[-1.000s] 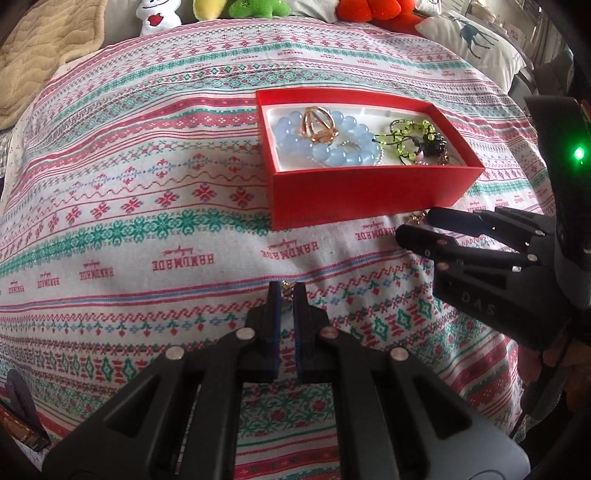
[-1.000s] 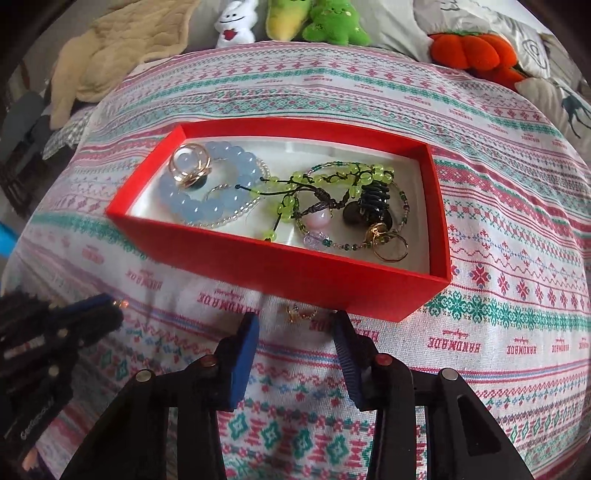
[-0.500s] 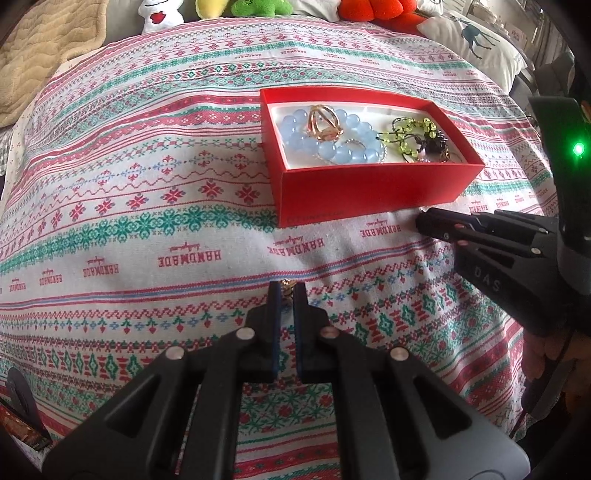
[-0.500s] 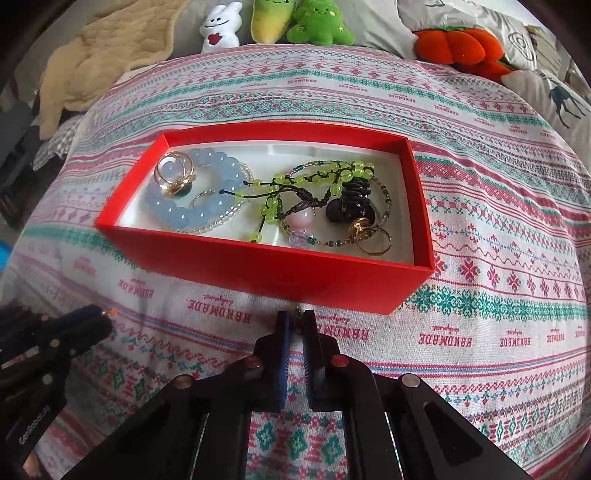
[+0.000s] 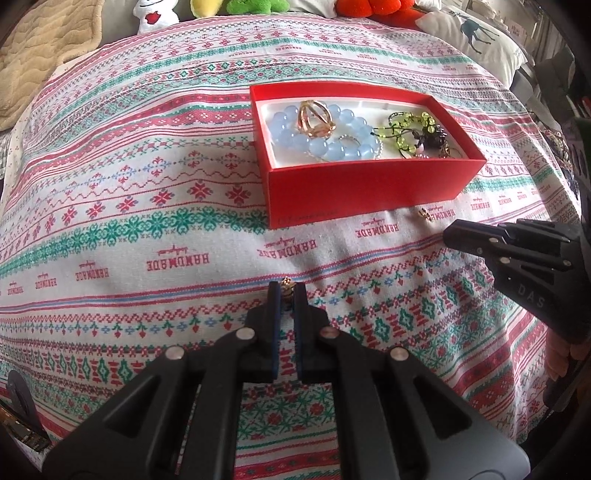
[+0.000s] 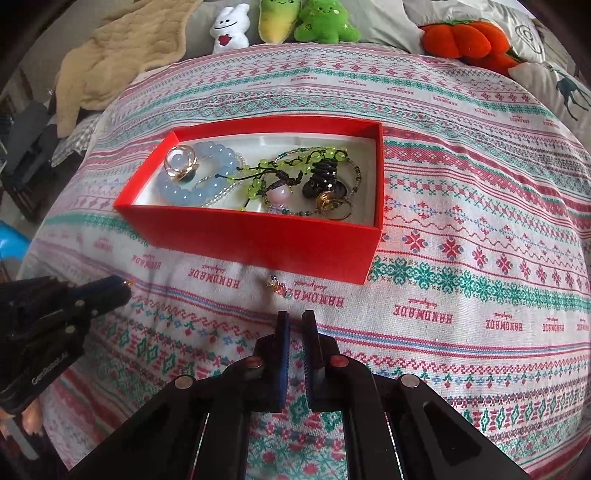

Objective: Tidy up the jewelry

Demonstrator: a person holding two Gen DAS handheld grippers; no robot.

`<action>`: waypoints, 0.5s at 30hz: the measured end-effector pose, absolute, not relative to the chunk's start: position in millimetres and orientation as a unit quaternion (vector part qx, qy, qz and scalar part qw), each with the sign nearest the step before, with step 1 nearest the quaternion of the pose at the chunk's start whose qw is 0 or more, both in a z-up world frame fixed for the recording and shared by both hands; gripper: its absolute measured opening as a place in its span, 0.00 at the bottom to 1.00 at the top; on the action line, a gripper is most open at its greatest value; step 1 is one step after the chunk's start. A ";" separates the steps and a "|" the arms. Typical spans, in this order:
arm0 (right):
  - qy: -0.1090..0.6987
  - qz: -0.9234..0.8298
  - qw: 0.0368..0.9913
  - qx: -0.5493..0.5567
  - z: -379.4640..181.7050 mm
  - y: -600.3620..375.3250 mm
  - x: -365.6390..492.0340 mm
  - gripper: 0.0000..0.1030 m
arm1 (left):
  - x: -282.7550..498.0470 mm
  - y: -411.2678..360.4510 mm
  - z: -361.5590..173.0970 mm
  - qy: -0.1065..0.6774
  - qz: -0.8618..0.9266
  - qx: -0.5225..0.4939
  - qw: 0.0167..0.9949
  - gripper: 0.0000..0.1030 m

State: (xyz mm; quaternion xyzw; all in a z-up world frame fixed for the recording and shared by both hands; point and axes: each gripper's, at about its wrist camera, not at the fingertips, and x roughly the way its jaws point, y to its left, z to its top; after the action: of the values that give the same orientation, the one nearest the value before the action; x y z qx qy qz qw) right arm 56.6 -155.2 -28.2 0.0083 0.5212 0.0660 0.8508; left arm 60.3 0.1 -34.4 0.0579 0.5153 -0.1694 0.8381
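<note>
A red box [image 5: 369,188] [image 6: 251,236] on the patterned bedspread holds a blue bead bracelet [image 5: 325,144] [image 6: 184,188], gold rings [image 5: 314,118], a green bead string [image 6: 295,162] and dark pieces. My left gripper [image 5: 287,290] is shut on a small gold earring [image 5: 287,283], held above the cloth in front of the box; it shows at the left of the right wrist view [image 6: 125,288]. A second small gold earring [image 6: 277,287] [image 5: 424,214] lies on the cloth by the box's front wall. My right gripper [image 6: 294,319] is shut and empty, just short of it.
Plush toys [image 6: 310,22] [image 5: 155,14], an orange plush [image 6: 465,38] and pillows [image 5: 472,33] line the far edge of the bed. A beige blanket [image 6: 122,55] lies at the far left. The patterned bedspread [image 5: 147,184] spreads left of the box.
My right gripper closed at the earring by the box, then drew back; the earring stays on the cloth. My left gripper kept its earring and shifted back from the box.
</note>
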 end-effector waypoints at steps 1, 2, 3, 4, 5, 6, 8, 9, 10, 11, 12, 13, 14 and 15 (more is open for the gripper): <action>0.520 0.067 0.851 0.007 -28.5 -154.8 56.3 0.08 | 60.5 -0.6 -34.8 0.516 -0.169 0.058 0.838 0.07; 0.518 0.068 0.853 0.006 -28.7 -154.3 56.1 0.12 | 60.7 -1.3 -35.1 0.516 -0.170 0.059 0.838 0.07; 0.518 0.072 0.852 0.005 -29.2 -153.1 56.6 0.15 | 61.1 -2.0 -35.4 0.516 -0.170 0.059 0.838 0.07; 0.519 0.074 0.852 0.002 -29.7 -151.1 56.7 0.15 | 62.0 -4.3 -35.7 0.516 -0.170 0.059 0.837 0.07; 0.519 0.075 0.851 -0.001 -30.1 -148.9 57.0 0.16 | 62.0 -5.8 -35.9 0.516 -0.170 0.059 0.837 0.07; 0.519 0.077 0.851 -0.002 -30.4 -147.0 57.5 0.19 | 62.6 -6.1 -36.2 0.516 -0.170 0.059 0.837 0.07; 0.520 0.076 0.851 -0.002 -31.3 -143.8 59.4 0.24 | 63.2 -6.5 -36.8 0.517 -0.170 0.060 0.837 0.07; 0.520 0.076 0.851 -0.001 -31.9 -142.8 60.7 0.31 | 62.2 -5.1 -37.0 0.517 -0.171 0.059 0.837 0.07; 0.519 0.077 0.851 0.001 -32.1 -141.4 61.8 0.38 | 62.7 -5.8 -37.4 0.517 -0.170 0.059 0.837 0.07; 0.517 0.079 0.852 0.003 -32.2 -139.6 63.0 0.54 | 61.8 -4.5 -37.5 0.517 -0.170 0.058 0.837 0.07; 0.514 0.078 0.854 0.002 -32.3 -137.8 64.4 0.56 | 61.1 -3.7 -37.5 0.517 -0.171 0.058 0.837 0.07; 0.513 0.075 0.855 -0.003 -33.1 -135.5 66.1 0.56 | 60.6 -2.9 -37.5 0.517 -0.171 0.057 0.837 0.07; 0.513 0.073 0.855 -0.010 -34.9 -132.9 69.0 0.56 | 59.2 -0.5 -37.5 0.517 -0.171 0.057 0.837 0.07; 0.512 0.070 0.856 -0.016 -36.5 -131.0 71.0 0.56 | 59.2 -0.2 -37.4 0.517 -0.171 0.056 0.837 0.07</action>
State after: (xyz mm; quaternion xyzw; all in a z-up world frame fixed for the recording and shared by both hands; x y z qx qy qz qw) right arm 71.0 -131.0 -36.5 -0.0160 0.5116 0.0698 0.8562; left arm 59.2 -0.2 -37.4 0.0563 0.5166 -0.1711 0.8371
